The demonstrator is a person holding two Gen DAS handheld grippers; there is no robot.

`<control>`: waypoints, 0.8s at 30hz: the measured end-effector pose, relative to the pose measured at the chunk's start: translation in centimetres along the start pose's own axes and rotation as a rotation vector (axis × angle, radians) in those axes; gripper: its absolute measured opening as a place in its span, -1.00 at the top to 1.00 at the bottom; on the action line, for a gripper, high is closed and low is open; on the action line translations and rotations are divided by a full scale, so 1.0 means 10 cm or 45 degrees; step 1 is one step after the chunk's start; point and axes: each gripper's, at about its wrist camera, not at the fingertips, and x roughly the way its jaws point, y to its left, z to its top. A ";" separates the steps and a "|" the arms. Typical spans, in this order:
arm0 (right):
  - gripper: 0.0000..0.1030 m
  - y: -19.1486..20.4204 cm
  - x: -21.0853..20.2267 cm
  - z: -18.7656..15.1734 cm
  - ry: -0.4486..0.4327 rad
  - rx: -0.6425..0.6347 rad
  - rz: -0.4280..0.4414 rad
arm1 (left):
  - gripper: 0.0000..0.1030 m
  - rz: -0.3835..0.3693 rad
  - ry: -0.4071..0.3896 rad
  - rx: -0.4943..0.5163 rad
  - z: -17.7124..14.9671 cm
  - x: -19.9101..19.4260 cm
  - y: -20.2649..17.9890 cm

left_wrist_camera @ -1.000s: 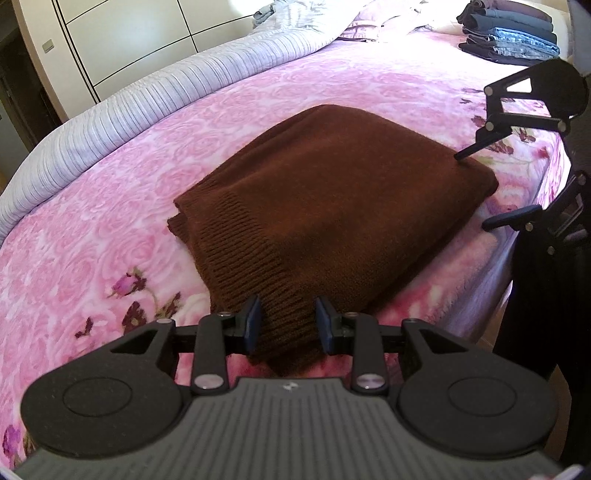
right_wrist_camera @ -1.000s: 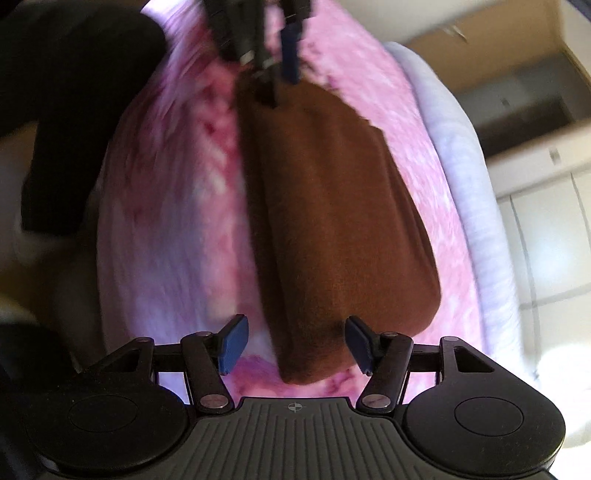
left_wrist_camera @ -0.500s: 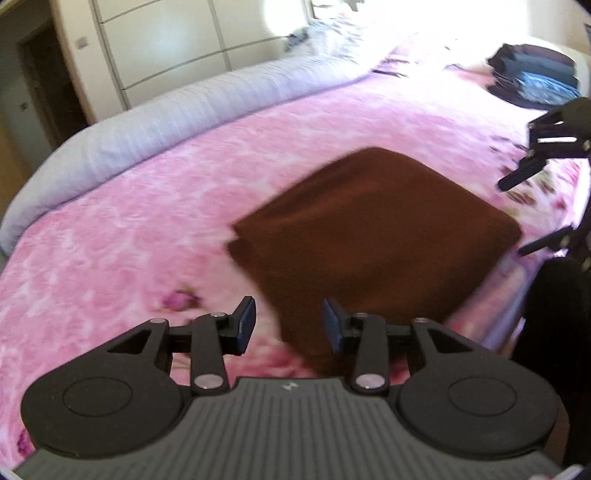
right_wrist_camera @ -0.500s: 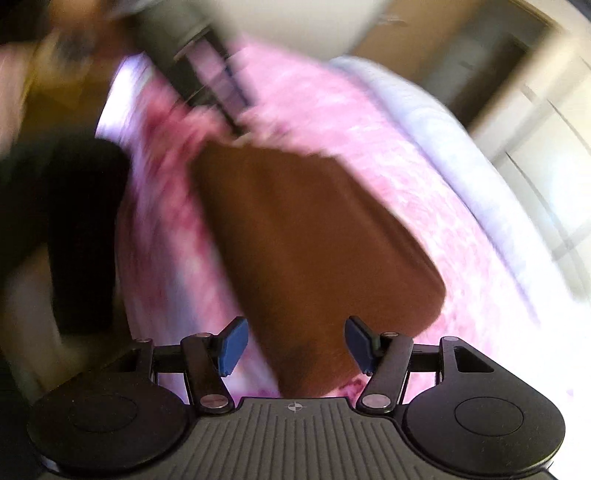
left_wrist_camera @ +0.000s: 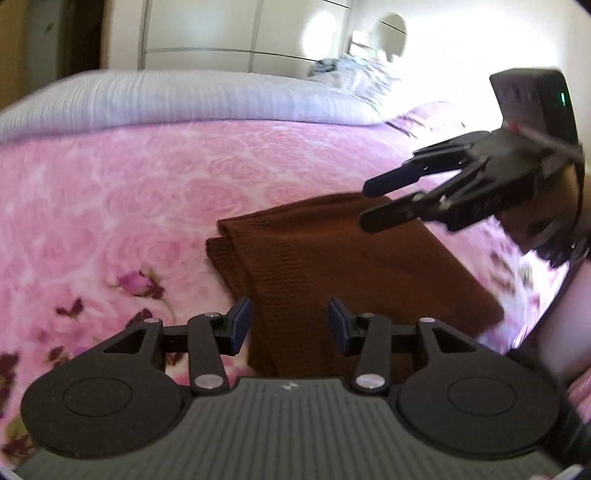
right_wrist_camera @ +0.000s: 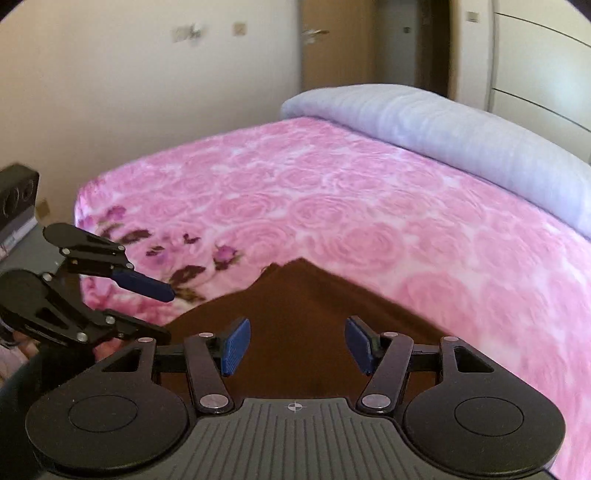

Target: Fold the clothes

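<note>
At near edge of bed we see left gripper (left_wrist_camera: 290, 325), jaws just been opening, pads apart, folded brown sweater (left_wrist_camera: 343, 266) beneath but unpressed. Sweater flat on pink floral blanket (left_wrist_camera: 129, 192), long axis running from us diagonally up-left, ribbed hem nearest. Right gripper (right_wrist_camera: 295, 345) above it, parted, empty. Beyond, grey striped duvet (left_wrist_camera: 184, 99), then white wardrobe (left_wrist_camera: 229, 33).
</note>
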 end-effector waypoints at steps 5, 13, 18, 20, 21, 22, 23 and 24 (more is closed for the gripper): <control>-0.18 -0.13 0.50 0.24 0.078 -0.181 0.064 | 0.20 -0.067 0.055 0.003 0.04 0.27 0.08; -0.18 -0.42 1.31 0.48 0.287 -0.353 0.302 | 0.26 -0.105 0.036 -0.092 -0.16 0.30 0.15; 0.01 -0.62 1.54 0.47 0.387 -0.221 0.467 | 0.31 -0.085 0.020 -0.053 -0.19 0.27 0.10; 0.73 -0.67 1.49 0.44 0.369 -0.152 0.499 | 0.39 -0.072 0.010 -0.033 -0.18 0.25 0.07; 0.78 -0.67 1.40 0.43 0.335 -0.150 0.475 | 0.44 -0.062 0.002 -0.017 -0.17 0.23 0.05; 0.82 -0.68 1.34 0.41 0.317 -0.139 0.466 | 0.53 -0.047 -0.010 0.000 -0.17 0.21 0.02; 0.85 -0.68 1.24 0.40 0.282 -0.137 0.453 | 0.61 -0.030 -0.023 0.018 -0.17 0.20 0.00; 0.85 -0.68 1.15 0.39 0.247 -0.134 0.439 | 0.66 -0.016 -0.036 0.032 -0.16 0.16 -0.03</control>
